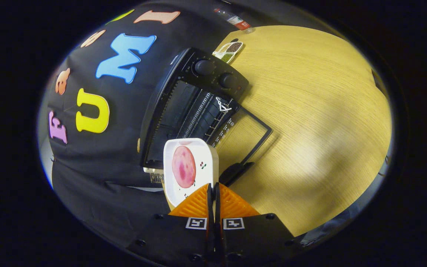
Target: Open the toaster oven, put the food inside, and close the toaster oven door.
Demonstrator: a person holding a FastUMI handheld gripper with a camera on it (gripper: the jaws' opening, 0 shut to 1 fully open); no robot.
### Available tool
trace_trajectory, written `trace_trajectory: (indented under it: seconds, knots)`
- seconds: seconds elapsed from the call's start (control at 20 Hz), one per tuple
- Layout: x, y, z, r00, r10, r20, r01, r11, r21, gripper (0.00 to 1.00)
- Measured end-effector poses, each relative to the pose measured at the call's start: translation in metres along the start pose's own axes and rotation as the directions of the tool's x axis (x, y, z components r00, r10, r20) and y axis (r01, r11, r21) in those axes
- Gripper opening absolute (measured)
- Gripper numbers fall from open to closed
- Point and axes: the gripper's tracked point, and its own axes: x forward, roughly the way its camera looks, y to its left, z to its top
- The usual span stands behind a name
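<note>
Claw point(213, 191), lower centre: fingers pressed nearly together, apparently pinching the rim of the white plate point(206, 170) carrying the pink food slice point(184, 167). Toaster oven point(195, 104), centre frame on the tabletop point(317, 111): door point(245, 135) open.

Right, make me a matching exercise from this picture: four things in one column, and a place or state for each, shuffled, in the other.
Things:
1. toaster oven door
2. white plate
3. gripper
4. seed dish

Places or states:
A. shut on the plate's edge
B. swung open over the wooden table
C. beyond the oven's two knobs
D. carries a pink slice of food, held just ahead of the fingers, in front of the open oven

Pairs: 1-B, 2-D, 3-A, 4-C
</note>
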Motion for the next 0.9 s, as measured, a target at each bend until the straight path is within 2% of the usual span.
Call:
trace_trajectory:
  seconds: [0.3,0.45,0.9]
  knots:
    - [0.026,0.017,0.013,0.998,0.016,0.068,-0.024,0.992,0.124,0.02]
    - [0.041,0.019,0.018,0.994,-0.017,0.106,0.0,0.988,0.157,0.02]
    - [0.081,0.036,0.036,0.977,-0.057,0.204,-0.008,0.952,0.305,0.02]
